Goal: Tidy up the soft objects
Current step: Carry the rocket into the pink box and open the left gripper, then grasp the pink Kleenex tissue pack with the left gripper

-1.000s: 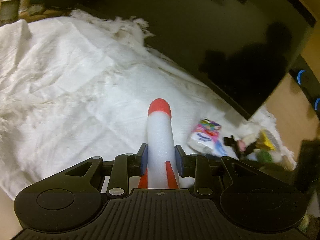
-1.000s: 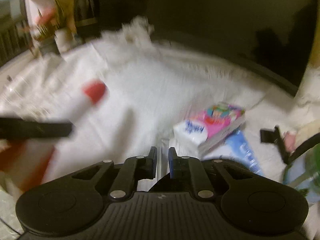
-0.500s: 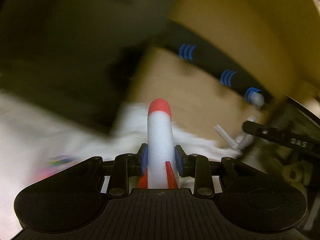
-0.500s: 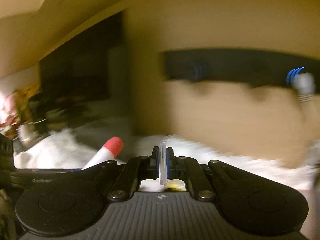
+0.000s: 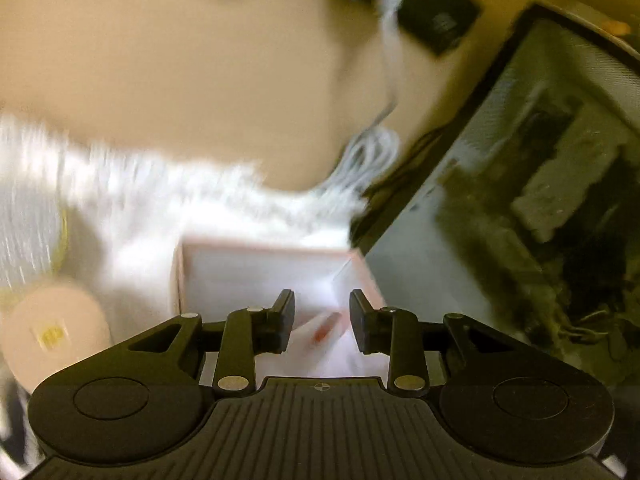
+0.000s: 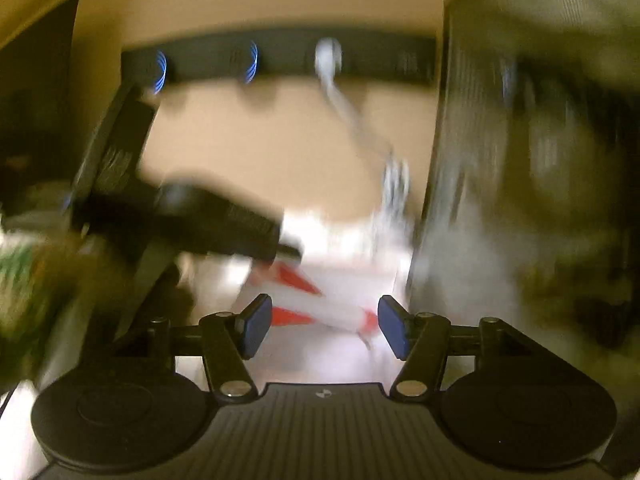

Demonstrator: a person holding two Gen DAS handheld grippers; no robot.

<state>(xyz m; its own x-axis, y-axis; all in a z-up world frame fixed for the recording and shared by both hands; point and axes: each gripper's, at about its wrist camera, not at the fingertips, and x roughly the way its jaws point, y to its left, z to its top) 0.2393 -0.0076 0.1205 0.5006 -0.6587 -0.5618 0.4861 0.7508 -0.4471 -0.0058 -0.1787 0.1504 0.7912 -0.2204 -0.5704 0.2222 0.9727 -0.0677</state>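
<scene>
A pink-rimmed box (image 5: pixel 264 268) sits on the white fringed cloth (image 5: pixel 132 200), directly below the left hand-held gripper (image 5: pixel 322 322), whose jaws stand apart with nothing between them. The foam rocket (image 6: pixel 316 300), white with red fins, lies inside the box, blurred. The right hand-held gripper (image 6: pixel 324 330) is spread wide above it, also holding nothing. A dark mesh bin (image 5: pixel 560 200) stands just beside the box.

A lived-in home room: tan wall (image 5: pixel 180 60), a dark rail (image 6: pixel 288 58) with blue-ringed pegs, a white shaggy rug (image 5: pixel 140 200), a coiled white cable (image 5: pixel 368 156), warm lamplight.
</scene>
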